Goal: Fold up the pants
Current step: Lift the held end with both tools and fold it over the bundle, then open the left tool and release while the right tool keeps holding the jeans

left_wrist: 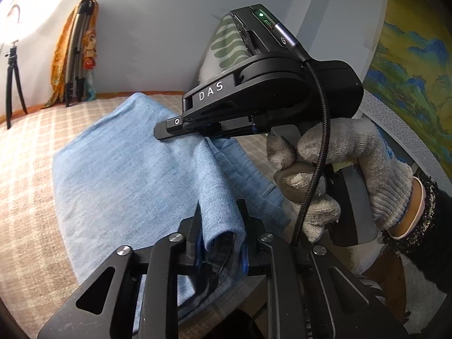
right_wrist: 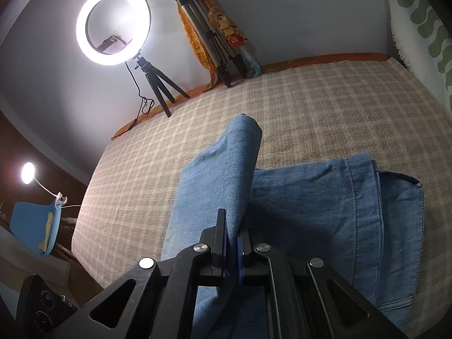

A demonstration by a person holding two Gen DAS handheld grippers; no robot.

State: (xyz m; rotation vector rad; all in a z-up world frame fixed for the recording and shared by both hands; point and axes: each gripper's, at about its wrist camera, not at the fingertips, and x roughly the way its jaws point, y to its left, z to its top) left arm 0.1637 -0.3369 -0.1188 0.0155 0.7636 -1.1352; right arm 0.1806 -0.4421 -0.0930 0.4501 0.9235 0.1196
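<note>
Both the left gripper (left_wrist: 219, 243) and right gripper (right_wrist: 233, 251) have jaws clamped on a raised fold of the blue pants (left_wrist: 127, 169), lying on the checked bed (right_wrist: 310, 99), evidently to carry it toward 12 o'clock.

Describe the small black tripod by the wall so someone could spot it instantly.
Follow the checked bedspread to its far edge at the wall. The black tripod stands there, left of the silver tripod draped in orange cloth. Only it carries the glowing ring light.
</note>
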